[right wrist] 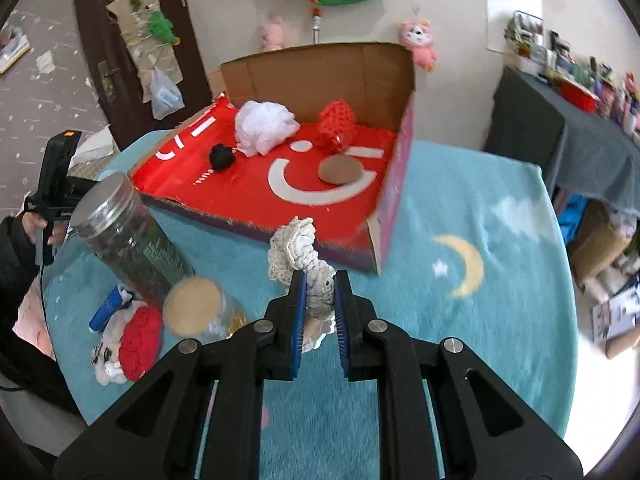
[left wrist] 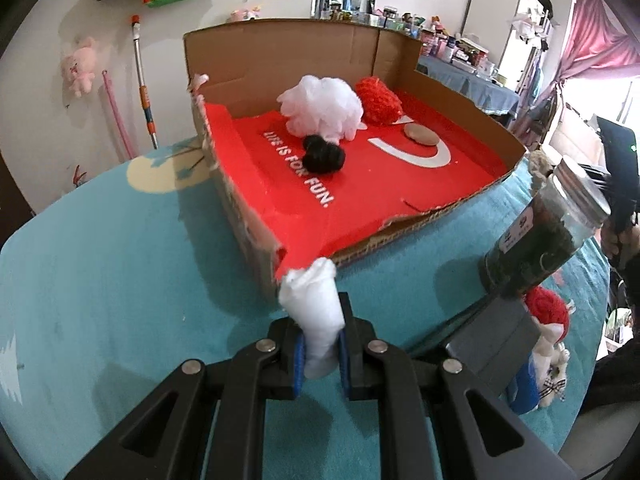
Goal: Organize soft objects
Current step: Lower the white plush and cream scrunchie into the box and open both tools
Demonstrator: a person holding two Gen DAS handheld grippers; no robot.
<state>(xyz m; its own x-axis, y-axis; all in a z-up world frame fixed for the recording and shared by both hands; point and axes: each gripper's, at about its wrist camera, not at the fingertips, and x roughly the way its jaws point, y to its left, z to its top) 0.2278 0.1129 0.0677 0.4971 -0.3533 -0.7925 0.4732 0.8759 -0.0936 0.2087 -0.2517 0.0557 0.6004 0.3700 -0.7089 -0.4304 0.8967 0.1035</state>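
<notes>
Left tongs (left wrist: 320, 354) pinch a white cloth roll (left wrist: 314, 316) above the teal counter (left wrist: 140, 280) just short of the red-lined cardboard box (left wrist: 360, 184), while right tongs (right wrist: 320, 312) clamp a cream crocheted piece (right wrist: 304, 264) before the same box.

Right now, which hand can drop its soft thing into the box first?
Probably left. The left gripper holds its white cloth roll right at the red-lined cardboard box's corner. The right gripper's cream crocheted piece sits farther back.
</notes>
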